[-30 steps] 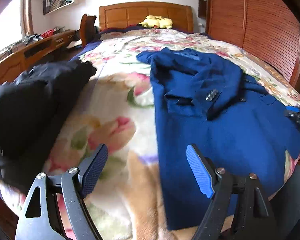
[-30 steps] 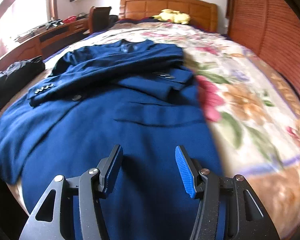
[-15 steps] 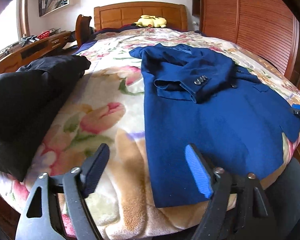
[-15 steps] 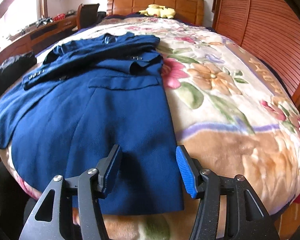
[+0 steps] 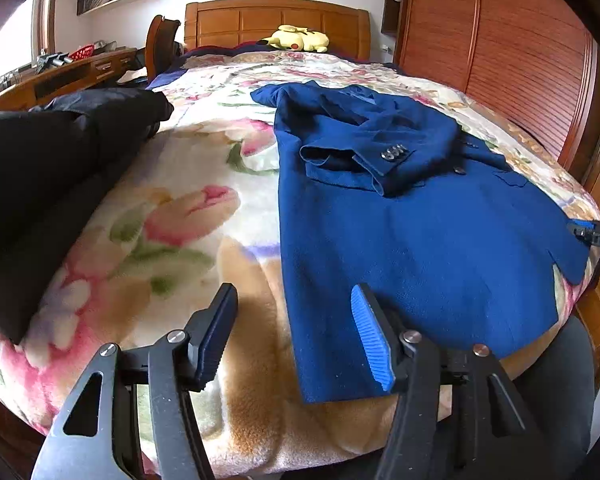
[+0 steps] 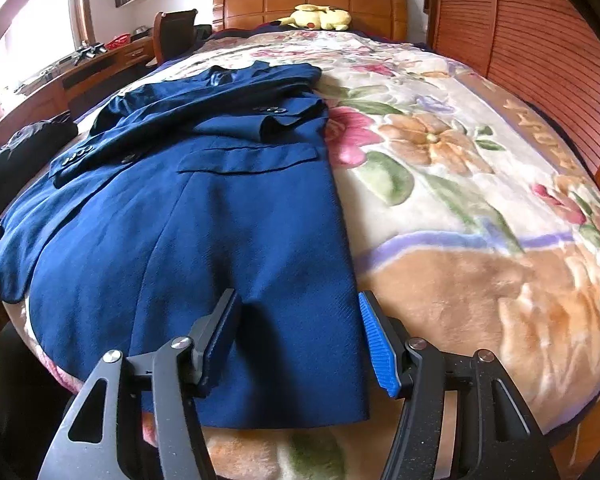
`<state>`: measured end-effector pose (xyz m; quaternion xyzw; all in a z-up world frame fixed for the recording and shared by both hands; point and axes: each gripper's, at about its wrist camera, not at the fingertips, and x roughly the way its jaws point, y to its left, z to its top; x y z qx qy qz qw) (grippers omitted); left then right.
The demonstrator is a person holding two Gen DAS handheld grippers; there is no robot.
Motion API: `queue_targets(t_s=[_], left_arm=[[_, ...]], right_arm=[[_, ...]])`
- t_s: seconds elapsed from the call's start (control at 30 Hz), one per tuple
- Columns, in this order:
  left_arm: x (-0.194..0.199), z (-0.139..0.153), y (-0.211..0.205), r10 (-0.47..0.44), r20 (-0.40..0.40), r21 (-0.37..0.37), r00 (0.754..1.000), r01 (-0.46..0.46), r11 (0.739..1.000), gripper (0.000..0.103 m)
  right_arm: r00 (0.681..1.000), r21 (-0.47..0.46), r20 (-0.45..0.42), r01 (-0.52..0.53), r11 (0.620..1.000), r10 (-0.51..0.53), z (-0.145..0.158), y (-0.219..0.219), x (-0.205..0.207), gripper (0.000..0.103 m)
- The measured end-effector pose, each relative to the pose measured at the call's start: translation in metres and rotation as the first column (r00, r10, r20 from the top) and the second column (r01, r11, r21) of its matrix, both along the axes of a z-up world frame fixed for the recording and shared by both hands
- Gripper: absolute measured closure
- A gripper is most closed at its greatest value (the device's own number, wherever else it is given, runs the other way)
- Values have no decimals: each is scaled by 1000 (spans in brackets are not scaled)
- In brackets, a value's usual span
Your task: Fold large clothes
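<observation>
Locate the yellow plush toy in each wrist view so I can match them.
Left wrist: yellow plush toy top centre, lying against the wooden headboard at the far end of the bed.
Right wrist: yellow plush toy top centre, slightly right of the middle, against the same headboard.
Shared landmark: the blue coat spread on the floral blanket; it fills the right half in the left wrist view, the left half in the right wrist view.

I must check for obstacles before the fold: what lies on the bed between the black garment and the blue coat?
Nothing but the floral blanket: in the left wrist view, the stretch between the black garment and the blue coat is bare.
</observation>
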<state>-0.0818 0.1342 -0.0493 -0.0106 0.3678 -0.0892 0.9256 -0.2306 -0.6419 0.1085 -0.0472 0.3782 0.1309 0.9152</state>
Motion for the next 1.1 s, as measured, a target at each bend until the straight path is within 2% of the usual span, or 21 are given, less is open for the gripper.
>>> queue_targets(t_s=[0.03,0.17,0.23,0.3,0.33,0.47,0.6,0.7,0.93,1.1], left_arm=[[0,0,1,2,-1,-8,1000,-2,1000,43],[-2,0,-1,-6,0,-16,1000,6,1000,50],[-4,1,-4,-21,0,-14,1000,21,1000,59],[-6,3,-7,-43,-2,-15,999,43,999,72],[-7,3,-9,-48,-3,-8,999,48,999,73],[-10,8,-11,-44,3,19,999,43,999,89],[-14,14,-8,-41,19,-1,999,41,999,96],[-17,18,-9,-41,39,1,998,41,999,96],[-20,21,-12,-46,49,8,998,46,999,98],[-39,46,-17,-33,160,23,987,30,999,99]], right_arm=[[1000,2,-1,-4,1000,4,0,1,0,42],[1000,10,-11,-23,1000,23,0,4,1,55],[999,19,-11,-39,999,39,0,5,0,63],[998,25,-8,-58,998,58,0,7,0,73],[998,28,-5,-68,997,69,0,8,0,80],[997,5,22,-74,997,74,3,12,-4,91],[995,-14,66,-72,997,73,11,15,-10,94],[992,-12,112,-60,998,61,20,16,-16,94],[987,-34,149,-55,998,59,24,24,-24,95],[974,-9,222,-35,999,36,44,15,-39,96]])
